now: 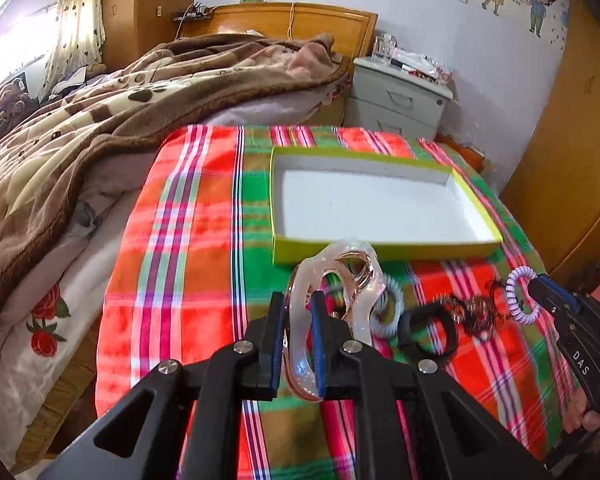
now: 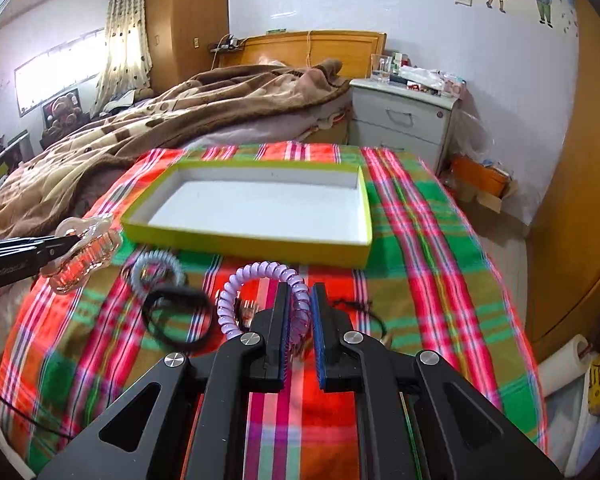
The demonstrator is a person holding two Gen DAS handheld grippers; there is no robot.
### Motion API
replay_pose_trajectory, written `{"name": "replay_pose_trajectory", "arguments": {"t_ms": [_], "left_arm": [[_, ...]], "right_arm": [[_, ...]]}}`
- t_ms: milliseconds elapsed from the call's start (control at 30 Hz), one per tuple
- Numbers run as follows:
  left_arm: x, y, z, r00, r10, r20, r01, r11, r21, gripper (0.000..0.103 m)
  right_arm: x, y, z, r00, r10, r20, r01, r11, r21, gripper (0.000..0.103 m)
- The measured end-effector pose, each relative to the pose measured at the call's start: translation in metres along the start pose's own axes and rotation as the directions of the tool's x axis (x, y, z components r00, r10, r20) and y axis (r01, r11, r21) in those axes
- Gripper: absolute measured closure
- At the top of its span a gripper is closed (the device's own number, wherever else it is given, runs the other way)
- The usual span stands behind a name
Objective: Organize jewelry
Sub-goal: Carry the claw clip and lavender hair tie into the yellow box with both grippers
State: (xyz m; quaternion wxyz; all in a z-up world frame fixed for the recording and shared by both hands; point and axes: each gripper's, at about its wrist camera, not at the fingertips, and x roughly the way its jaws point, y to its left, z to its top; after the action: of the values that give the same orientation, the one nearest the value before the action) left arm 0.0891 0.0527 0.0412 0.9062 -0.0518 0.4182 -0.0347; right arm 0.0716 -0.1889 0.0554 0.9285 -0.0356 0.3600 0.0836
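The left gripper (image 1: 298,308) held a clear hair claw (image 1: 332,276) between its closed fingers, lifted above the plaid-covered table (image 1: 172,280) just short of the near wall of the empty box (image 1: 380,250). The right gripper (image 2: 300,300) had its fingers clamped on a purple coil tie (image 2: 256,276). A grey coil tie (image 2: 156,264), a black band (image 2: 176,316) and a dark bracelet (image 1: 480,312) lay on the cloth near the table's near edge.

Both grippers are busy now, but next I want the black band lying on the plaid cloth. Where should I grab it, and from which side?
The black band lies flat as an open loop between the grey coil tie and the dark beaded piece. Probably best to come straight down and pinch one side of the loop, one finger inside; the near strand looks clearest of its neighbours.
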Motion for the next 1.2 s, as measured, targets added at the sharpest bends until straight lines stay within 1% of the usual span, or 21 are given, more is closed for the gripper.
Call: {"name": "replay_pose_trajectory", "arguments": {"t_ms": [100, 333, 500, 567, 767, 933, 1133, 1200], "left_arm": [[0.006, 0.002, 0.015, 1.0, 0.004, 0.011, -0.004, 1.0, -0.008, 0.09], [0.028, 0.007, 0.049, 1.0, -0.026, 0.013, 0.026, 0.999, -0.033, 0.09], [0.051, 0.009, 0.07, 0.999, -0.034, -0.001, 0.034, 0.999, -0.042, 0.09], [0.061, 0.009, 0.077, 0.999, -0.048, -0.012, 0.048, 0.997, -0.054, 0.09], [0.095, 0.003, 0.092, 0.996, -0.067, -0.054, 0.064, 0.996, -0.058, 0.09], [0.118, -0.004, 0.099, 0.994, -0.066, -0.086, 0.062, 0.997, -0.049, 0.09], [0.134, -0.009, 0.106, 0.994, -0.053, -0.096, 0.05, 0.998, -0.039, 0.09], [0.138, -0.008, 0.107, 0.994, -0.034, -0.101, 0.03, 0.999, -0.038, 0.09]], "right_arm": [[0.009, -0.001, 0.017, 1.0, 0.002, 0.003, -0.002, 1.0, 0.002, 0.093], [0.042, -0.006, 0.049, 1.0, 0.013, -0.022, -0.012, 1.0, 0.019, 0.093], [0.072, -0.011, 0.07, 0.999, 0.025, -0.046, -0.024, 0.999, 0.038, 0.093], [0.087, -0.012, 0.077, 0.997, 0.032, -0.065, -0.029, 0.999, 0.045, 0.093], [0.126, -0.01, 0.092, 0.991, 0.054, -0.124, -0.048, 0.998, 0.051, 0.093], [0.151, -0.011, 0.1, 0.986, 0.051, -0.157, -0.044, 0.998, 0.049, 0.093], [0.173, -0.011, 0.102, 0.979, 0.054, -0.194, -0.045, 0.998, 0.049, 0.093], [0.177, -0.011, 0.102, 0.979, 0.049, -0.2, -0.04, 0.998, 0.046, 0.093]]}}
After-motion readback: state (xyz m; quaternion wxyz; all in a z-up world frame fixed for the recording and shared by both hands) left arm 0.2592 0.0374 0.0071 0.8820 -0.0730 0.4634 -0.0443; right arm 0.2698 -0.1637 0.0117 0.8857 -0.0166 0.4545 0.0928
